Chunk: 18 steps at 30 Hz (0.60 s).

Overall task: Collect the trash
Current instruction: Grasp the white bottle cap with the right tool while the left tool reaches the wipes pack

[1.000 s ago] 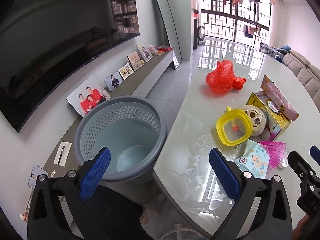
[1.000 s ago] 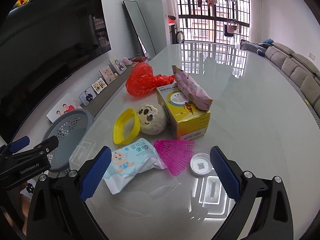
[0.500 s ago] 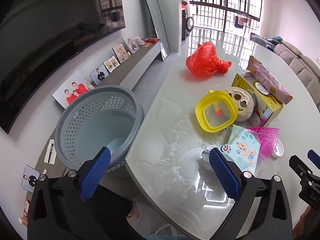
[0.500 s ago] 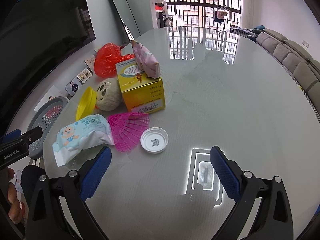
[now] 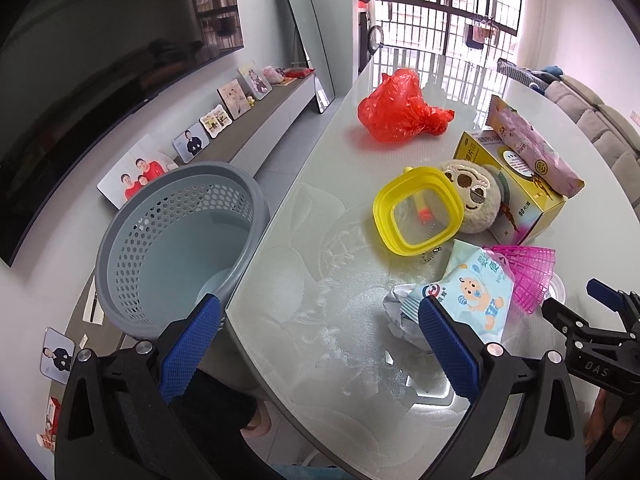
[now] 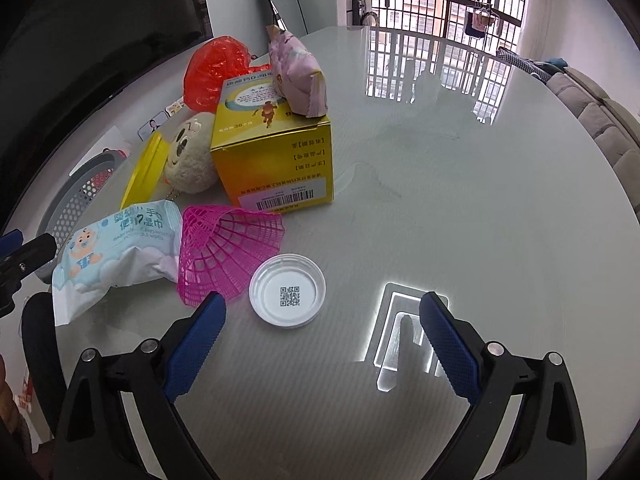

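A grey perforated basket (image 5: pixel 176 240) stands on the floor beside the round glass table (image 5: pixel 320 320). On the table lie a red plastic bag (image 5: pixel 396 108), a yellow box (image 6: pixel 276 152) with a pink packet (image 6: pixel 298 76) on top, a plush toy (image 5: pixel 476 196), a yellow lid (image 5: pixel 416 212), a baby-wipes pack (image 6: pixel 116 252), a pink plastic mesh (image 6: pixel 228 248) and a white cap (image 6: pixel 287 290). My left gripper (image 5: pixel 320 332) is open over the table edge, left of the wipes pack. My right gripper (image 6: pixel 320 332) is open just before the white cap.
A low TV console with several photo frames (image 5: pixel 192 144) runs along the left wall under a large TV. A tall mirror (image 5: pixel 308 32) leans at the far end. A sofa (image 6: pixel 612 120) lies to the right of the table.
My left gripper has swung right from over the basket toward the table. My right gripper has moved forward and down, closer to the white cap and pink mesh.
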Each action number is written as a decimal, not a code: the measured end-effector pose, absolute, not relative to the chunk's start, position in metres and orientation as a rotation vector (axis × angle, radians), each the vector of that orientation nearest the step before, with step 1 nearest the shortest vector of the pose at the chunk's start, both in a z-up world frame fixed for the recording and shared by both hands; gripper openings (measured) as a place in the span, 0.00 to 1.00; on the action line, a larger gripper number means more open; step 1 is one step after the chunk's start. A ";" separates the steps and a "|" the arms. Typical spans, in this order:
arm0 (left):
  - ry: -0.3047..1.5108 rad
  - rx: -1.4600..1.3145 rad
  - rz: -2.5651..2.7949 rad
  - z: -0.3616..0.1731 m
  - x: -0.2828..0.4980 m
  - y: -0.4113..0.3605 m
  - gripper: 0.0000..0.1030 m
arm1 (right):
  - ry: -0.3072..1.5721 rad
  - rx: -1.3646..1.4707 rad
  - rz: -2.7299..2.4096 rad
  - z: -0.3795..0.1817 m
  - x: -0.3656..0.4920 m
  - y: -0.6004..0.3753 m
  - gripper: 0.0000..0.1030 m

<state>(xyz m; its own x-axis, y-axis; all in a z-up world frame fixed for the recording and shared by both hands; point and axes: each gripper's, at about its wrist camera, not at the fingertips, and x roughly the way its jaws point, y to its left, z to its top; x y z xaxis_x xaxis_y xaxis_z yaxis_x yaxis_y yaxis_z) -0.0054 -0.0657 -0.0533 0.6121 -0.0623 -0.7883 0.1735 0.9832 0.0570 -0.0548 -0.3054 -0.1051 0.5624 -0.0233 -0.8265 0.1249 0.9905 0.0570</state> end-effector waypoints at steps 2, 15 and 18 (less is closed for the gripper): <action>0.904 0.133 -0.136 -0.053 -0.005 -0.067 0.94 | 0.973 0.107 -0.080 -0.107 -0.051 -0.307 0.91; 0.919 0.131 -0.135 -0.056 0.001 -0.072 0.94 | 0.991 0.039 -0.050 -0.111 -0.046 -0.298 0.62; 0.911 0.140 -0.142 -0.055 -0.001 -0.075 0.94 | 0.982 0.045 -0.036 -0.110 -0.047 -0.297 0.55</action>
<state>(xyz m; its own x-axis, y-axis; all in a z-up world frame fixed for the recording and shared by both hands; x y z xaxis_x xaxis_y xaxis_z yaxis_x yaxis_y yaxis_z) -0.0011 -0.0749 -0.0549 0.6049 -0.0632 -0.7938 0.1821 0.9814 0.0606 -0.0466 -0.2974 -0.1101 0.5553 -0.0097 -0.8316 0.0505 0.9985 0.0221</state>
